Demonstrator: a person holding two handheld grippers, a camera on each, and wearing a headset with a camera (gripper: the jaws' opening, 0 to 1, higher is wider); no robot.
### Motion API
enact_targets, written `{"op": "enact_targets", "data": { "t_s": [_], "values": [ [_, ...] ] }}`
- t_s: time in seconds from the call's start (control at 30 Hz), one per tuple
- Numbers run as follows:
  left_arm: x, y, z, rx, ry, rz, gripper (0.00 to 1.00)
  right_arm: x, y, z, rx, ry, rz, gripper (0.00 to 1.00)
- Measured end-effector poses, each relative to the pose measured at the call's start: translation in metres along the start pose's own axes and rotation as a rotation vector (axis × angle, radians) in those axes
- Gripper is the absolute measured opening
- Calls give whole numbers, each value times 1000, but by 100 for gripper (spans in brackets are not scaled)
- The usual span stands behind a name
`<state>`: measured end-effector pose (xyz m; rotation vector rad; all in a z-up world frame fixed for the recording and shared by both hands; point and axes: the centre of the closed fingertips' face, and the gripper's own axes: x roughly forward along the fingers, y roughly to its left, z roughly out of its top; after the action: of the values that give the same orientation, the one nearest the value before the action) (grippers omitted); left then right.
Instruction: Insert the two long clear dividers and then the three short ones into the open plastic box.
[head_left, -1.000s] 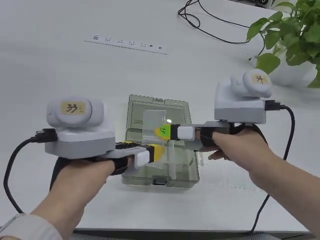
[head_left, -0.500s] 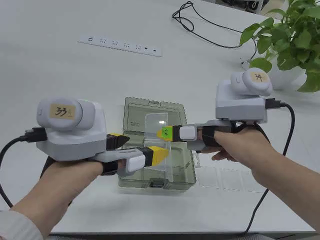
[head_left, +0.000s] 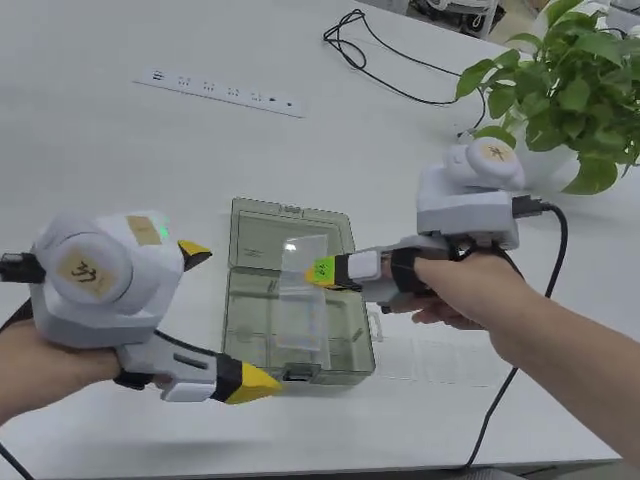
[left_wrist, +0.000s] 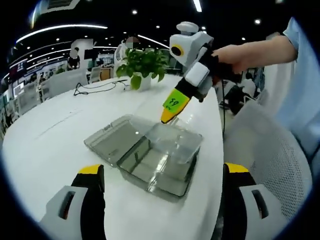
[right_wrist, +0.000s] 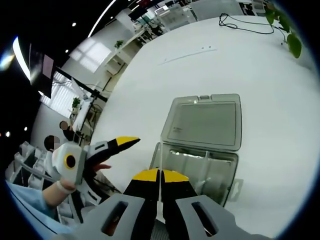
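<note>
- One long clear divider (head_left: 302, 290) is pinched by an edge in the right gripper (head_left: 322, 270), whose jaws are pressed together on it. The sheet stands over the tray of the open plastic box (head_left: 300, 372), which sits near the near edge of the table (head_left: 100, 150). I cannot tell whether its lower edge has reached a slot.
- The sheet is thin and transparent, so its ends are hard to line up with the grooves in the walls. If it is pressed down off the grooves, it would probably bow or spring out.
- The grip covers one small patch, so the divider can swing about the tips and go in tilted.
- The left gripper (head_left: 222, 316) hovers by the box's left wall, spread wide, empty and touching nothing. With the box unbraced, a sideways push from the divider may slide this light box toward the table's near edge.
- Several faint clear pieces (head_left: 430, 358) lie on the table just right of the box. A careless sweep of the right gripper could scatter them or knock them off the near edge.
- The lid (head_left: 290, 225) lies open flat toward the far edge, and pressing on it could tip the tray.
</note>
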<state>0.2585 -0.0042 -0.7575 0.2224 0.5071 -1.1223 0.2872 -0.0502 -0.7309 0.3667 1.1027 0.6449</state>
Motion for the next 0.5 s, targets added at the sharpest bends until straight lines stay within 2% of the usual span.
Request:
{"op": "enact_targets", "data": {
  "t_s": [0.1, 0.13, 0.2, 0.23, 0.27, 0.5],
  "values": [
    [-3, 1, -4, 34, 12, -5, 100, 1, 0, -2, 38, 20, -13, 2],
    [-3, 3, -6, 30, 16, -1, 100, 1, -4, -4, 68, 41, -34, 2],
    [-4, 4, -4, 2, -13, -9, 100, 3, -7, -3, 108, 60, -43, 2],
    [-4, 4, -6, 2, -8, -6, 100, 4, -11, -4, 157, 86, -53, 2],
    [-3, 4, -7, 4, -8, -5, 100, 4, -13, -3, 179, 85, -65, 2],
    [-1, -4, -16, -2, -15, -23, 100, 7, -15, -6, 212, 195, -129, 2]
  ]
}}
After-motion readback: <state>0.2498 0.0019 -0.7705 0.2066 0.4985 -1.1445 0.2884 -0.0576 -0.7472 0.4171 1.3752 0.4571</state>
